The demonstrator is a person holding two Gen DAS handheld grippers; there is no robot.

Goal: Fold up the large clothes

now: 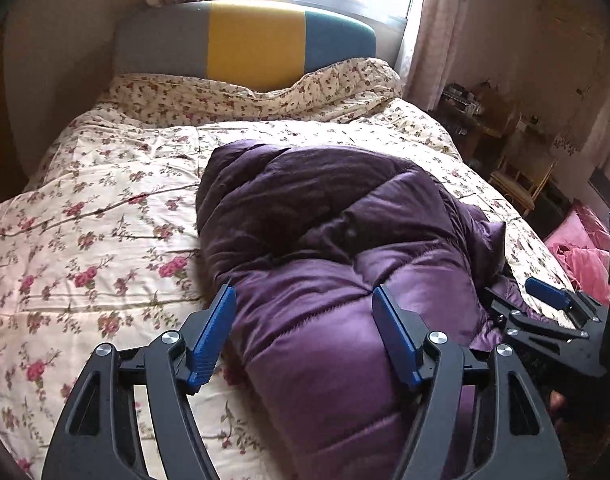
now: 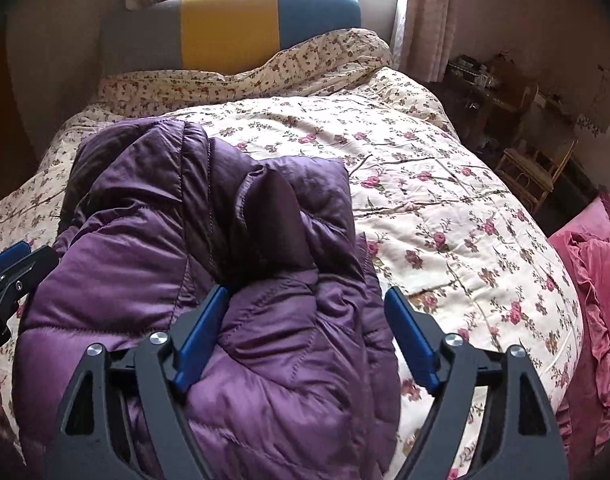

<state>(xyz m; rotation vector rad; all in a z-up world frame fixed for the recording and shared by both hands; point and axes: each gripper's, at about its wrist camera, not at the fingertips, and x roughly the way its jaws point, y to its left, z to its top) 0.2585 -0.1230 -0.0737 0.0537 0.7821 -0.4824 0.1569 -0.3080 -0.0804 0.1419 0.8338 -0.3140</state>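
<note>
A purple quilted down jacket [image 1: 305, 240] lies bunched and partly folded on the bed; it also shows in the right wrist view [image 2: 209, 264]. My left gripper [image 1: 303, 300] is open, its blue fingers spread over the jacket's near end, empty. My right gripper [image 2: 307, 300] is open over the jacket's right near part, empty. The right gripper also shows at the right edge of the left wrist view [image 1: 545, 308], at the jacket's right side. The left gripper shows at the left edge of the right wrist view [image 2: 9, 268].
The bed carries a cream floral quilt [image 1: 89, 216] with a bunched floral duvet [image 1: 245, 92] by the grey, yellow and teal headboard [image 1: 249, 44]. Pink fabric [image 2: 593, 280] lies off the bed's right side. A rattan chair [image 2: 533, 176] and cluttered furniture stand at the right.
</note>
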